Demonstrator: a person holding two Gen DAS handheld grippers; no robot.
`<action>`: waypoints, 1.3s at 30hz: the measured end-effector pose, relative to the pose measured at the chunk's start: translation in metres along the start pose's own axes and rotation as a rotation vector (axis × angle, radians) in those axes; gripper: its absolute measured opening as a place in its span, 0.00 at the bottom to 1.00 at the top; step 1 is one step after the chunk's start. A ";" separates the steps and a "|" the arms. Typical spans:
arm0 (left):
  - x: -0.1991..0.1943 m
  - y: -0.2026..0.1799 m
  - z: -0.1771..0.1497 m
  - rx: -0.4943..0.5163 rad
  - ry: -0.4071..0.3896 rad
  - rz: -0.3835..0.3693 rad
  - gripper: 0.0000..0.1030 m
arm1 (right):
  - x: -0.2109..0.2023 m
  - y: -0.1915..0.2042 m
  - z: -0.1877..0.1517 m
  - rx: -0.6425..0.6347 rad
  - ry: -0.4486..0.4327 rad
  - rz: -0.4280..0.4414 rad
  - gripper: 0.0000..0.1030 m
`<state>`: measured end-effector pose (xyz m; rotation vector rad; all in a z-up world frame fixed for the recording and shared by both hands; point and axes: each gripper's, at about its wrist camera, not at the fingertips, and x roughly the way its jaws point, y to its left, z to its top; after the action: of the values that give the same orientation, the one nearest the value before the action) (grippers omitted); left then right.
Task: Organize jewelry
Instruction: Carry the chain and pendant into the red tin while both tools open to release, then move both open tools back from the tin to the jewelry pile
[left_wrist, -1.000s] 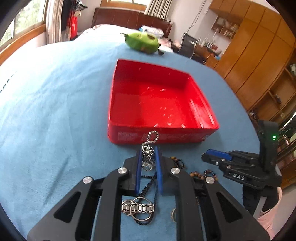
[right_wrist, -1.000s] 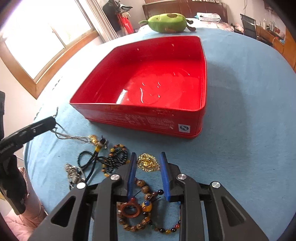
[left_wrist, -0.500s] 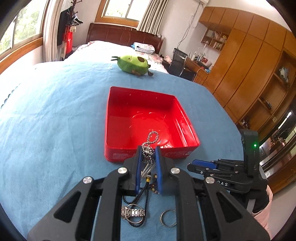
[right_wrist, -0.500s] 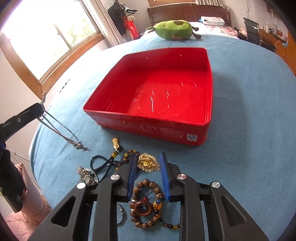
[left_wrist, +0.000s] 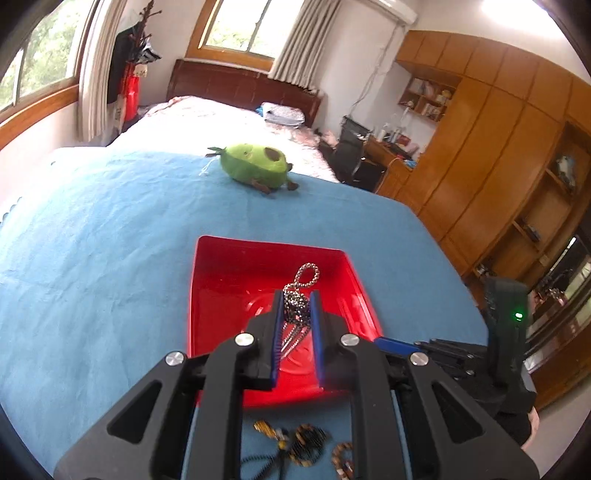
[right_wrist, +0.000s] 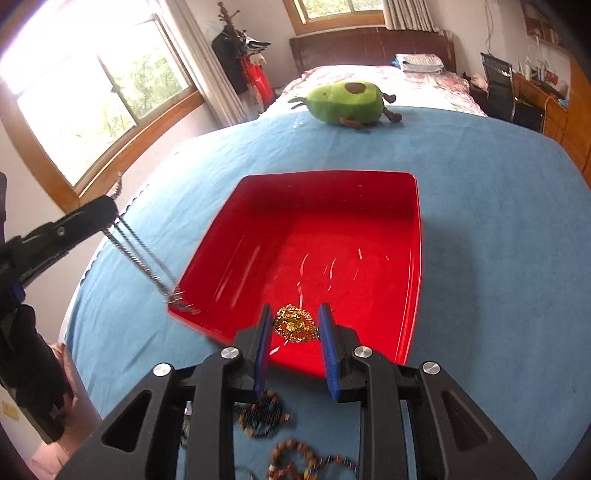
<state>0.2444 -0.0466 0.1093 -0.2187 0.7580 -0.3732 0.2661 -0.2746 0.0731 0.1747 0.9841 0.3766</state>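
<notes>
A red tray (left_wrist: 218, 280) (right_wrist: 413, 258) sits on the blue cloth. My left gripper (left_wrist: 297, 306) is shut on a silver bead chain (left_wrist: 306, 275) and holds it above the tray's near part; the chain hangs down from it in the right wrist view (right_wrist: 144, 262). My right gripper (right_wrist: 293, 325) is shut on a gold chain (right_wrist: 295, 325), raised over the tray's near edge. Bead bracelets (left_wrist: 308, 439) (right_wrist: 262, 413) lie on the cloth in front of the tray.
A green avocado plush toy (left_wrist: 255, 166) (right_wrist: 345, 101) lies at the far edge of the blue cloth (left_wrist: 92, 258). A bed, windows and wooden cabinets stand beyond.
Both grippers have risen and moved forward toward the tray. The silver chain has lifted off the cloth with the left gripper; the gold chain has lifted with the right.
</notes>
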 end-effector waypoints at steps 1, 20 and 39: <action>0.015 0.005 0.001 -0.012 0.020 0.001 0.12 | 0.009 -0.003 0.002 0.007 0.009 -0.004 0.24; 0.103 0.041 -0.012 -0.048 0.193 0.098 0.42 | 0.044 -0.041 -0.001 0.079 0.010 -0.023 0.27; 0.034 0.016 -0.052 0.041 0.150 0.147 0.46 | 0.005 -0.020 -0.020 0.039 -0.045 -0.010 0.27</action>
<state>0.2344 -0.0490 0.0466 -0.0959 0.9081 -0.2669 0.2563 -0.2916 0.0518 0.2126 0.9479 0.3429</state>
